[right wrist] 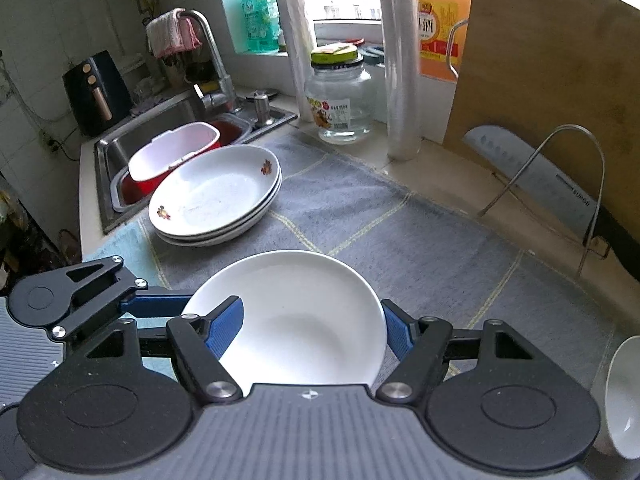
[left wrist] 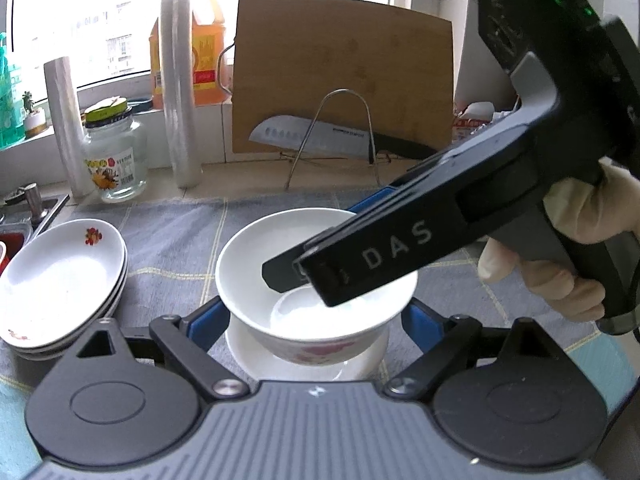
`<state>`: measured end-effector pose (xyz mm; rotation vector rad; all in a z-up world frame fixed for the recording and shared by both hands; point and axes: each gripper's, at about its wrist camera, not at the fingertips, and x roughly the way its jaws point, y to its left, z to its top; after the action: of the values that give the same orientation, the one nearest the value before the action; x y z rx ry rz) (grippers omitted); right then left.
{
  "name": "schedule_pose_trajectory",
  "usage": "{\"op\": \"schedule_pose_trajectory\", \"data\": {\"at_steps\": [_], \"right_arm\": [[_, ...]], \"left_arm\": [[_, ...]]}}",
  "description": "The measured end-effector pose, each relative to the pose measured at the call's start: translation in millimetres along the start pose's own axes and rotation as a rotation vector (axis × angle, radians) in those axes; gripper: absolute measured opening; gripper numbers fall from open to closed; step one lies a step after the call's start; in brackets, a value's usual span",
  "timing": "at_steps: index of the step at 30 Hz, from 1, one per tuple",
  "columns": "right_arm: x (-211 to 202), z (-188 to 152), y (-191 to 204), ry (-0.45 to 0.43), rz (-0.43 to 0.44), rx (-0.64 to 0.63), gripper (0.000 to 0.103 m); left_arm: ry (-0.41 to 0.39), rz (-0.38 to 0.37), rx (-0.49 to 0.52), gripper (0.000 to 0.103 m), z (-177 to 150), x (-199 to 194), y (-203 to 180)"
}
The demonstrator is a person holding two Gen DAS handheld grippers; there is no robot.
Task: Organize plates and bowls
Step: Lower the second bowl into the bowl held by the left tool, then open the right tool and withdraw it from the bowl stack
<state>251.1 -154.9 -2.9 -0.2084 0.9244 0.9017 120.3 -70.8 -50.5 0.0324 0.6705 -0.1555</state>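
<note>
In the left wrist view a white bowl (left wrist: 256, 276) with a pink flower pattern sits nested in another white bowl (left wrist: 248, 354) on the grey mat. My left gripper (left wrist: 316, 320) is open, its blue pads on either side of the bowl. My right gripper (left wrist: 296, 272) reaches in from the right, one finger inside the bowl and one outside, shut on its far rim. In the right wrist view the bowl (right wrist: 296, 316) fills the space between the blue pads (right wrist: 224, 330) of my right gripper (right wrist: 312, 332). A stack of flowered plates (left wrist: 60, 276) lies at left, also in the right wrist view (right wrist: 216, 196).
A grey checked mat (right wrist: 400, 240) covers the counter. Behind stand a glass jar (left wrist: 114, 156), two film rolls (left wrist: 178, 92), an oil bottle (left wrist: 200, 40), a cutting board (left wrist: 340, 72) and a knife (left wrist: 312, 136) in a wire rack. A sink (right wrist: 168, 128) with a red bin lies left. Another white bowl (right wrist: 624, 396) lies right.
</note>
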Motion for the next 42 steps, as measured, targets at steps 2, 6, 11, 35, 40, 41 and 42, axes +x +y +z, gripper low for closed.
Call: {"op": "schedule_pose_trajectory", "data": {"at_steps": [2,6,11,35,40,41,42], "right_arm": [[2.9,-0.9,0.7,0.005,-0.002,0.008,0.079],[6.6,-2.5,0.2,0.011,0.005,0.022,0.079],[9.5,-3.5,1.2,0.019,0.002,0.025,0.079],[17.1,-11.8,-6.1,0.027,0.013,0.067,0.079],[18.3,-12.6,-6.3,0.026,0.016,0.069,0.079],[18.4,-12.5,-6.4,0.026,0.018,0.071,0.079],[18.6,-12.6,-6.6,0.025,0.020,0.072,0.079]], "left_arm": [[0.004,-0.004,0.000,0.092,-1.3,0.8,2.3],[0.019,-0.009,0.002,0.092,-3.7,3.8,5.2],[0.032,-0.014,0.001,0.092,-5.7,6.2,6.7],[0.053,0.003,0.036,0.092,-11.8,11.7,2.7],[0.058,0.005,0.035,0.092,-13.3,11.8,2.8],[0.059,0.005,0.034,0.092,-13.5,12.3,3.3],[0.061,0.006,0.034,0.092,-13.7,12.4,3.5]]}}
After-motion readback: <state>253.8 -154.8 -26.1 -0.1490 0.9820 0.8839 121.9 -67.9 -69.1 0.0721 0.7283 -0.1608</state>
